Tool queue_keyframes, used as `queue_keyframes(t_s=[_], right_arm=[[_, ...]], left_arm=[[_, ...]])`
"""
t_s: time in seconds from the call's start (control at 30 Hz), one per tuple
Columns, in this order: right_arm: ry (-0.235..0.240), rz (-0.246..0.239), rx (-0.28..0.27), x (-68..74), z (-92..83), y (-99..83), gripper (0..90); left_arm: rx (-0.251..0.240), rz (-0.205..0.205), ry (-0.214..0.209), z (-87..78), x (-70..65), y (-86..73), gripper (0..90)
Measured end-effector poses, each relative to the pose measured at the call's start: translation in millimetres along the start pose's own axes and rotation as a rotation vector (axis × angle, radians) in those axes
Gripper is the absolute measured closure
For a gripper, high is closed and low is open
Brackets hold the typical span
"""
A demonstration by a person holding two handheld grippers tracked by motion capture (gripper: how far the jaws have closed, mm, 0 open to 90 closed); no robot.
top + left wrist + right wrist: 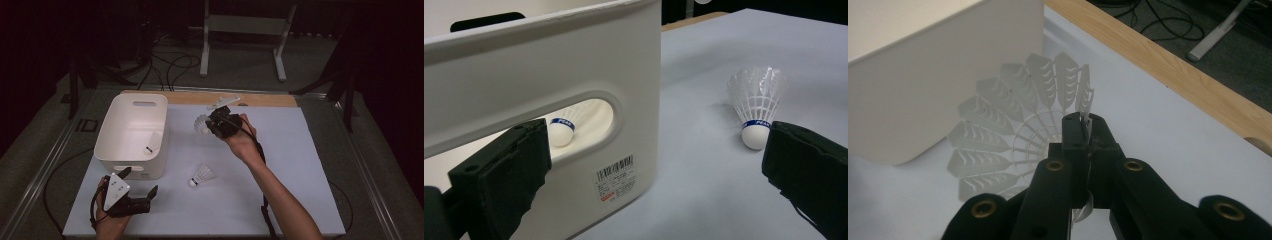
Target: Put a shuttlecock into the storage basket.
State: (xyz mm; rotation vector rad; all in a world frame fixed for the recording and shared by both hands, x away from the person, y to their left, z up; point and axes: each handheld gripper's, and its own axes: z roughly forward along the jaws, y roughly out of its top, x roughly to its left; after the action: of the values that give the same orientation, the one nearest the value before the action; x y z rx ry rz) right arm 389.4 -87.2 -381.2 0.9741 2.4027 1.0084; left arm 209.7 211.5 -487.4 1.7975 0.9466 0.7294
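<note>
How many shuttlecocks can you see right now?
3: one shuttlecock pinched by its skirt in the right gripper, one lying on the mat, one inside the white bin. The bin walls could hide others.

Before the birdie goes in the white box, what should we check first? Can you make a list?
1. Right hand-held gripper pinches the held shuttlecock by its skirt edge: ok.
2. Held shuttlecock is over the bin: not ok, it is beside it.
3. Bin has room inside: ok, one shuttlecock in the bin lies there.
4. Left hand-held gripper is open and holds nothing: ok.
5. Shuttlecock on the table lies apart from both: ok.
</note>
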Motion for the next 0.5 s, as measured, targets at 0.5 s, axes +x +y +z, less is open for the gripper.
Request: queue_keyframes(t_s=[0.5], right_arm=[[0.037,0.003,-0.014,5.1,1.7,4.9,89.0]], left_arm=[[0.0,-0.001,-0.002,0.2,-0.2,0.1,0.2]])
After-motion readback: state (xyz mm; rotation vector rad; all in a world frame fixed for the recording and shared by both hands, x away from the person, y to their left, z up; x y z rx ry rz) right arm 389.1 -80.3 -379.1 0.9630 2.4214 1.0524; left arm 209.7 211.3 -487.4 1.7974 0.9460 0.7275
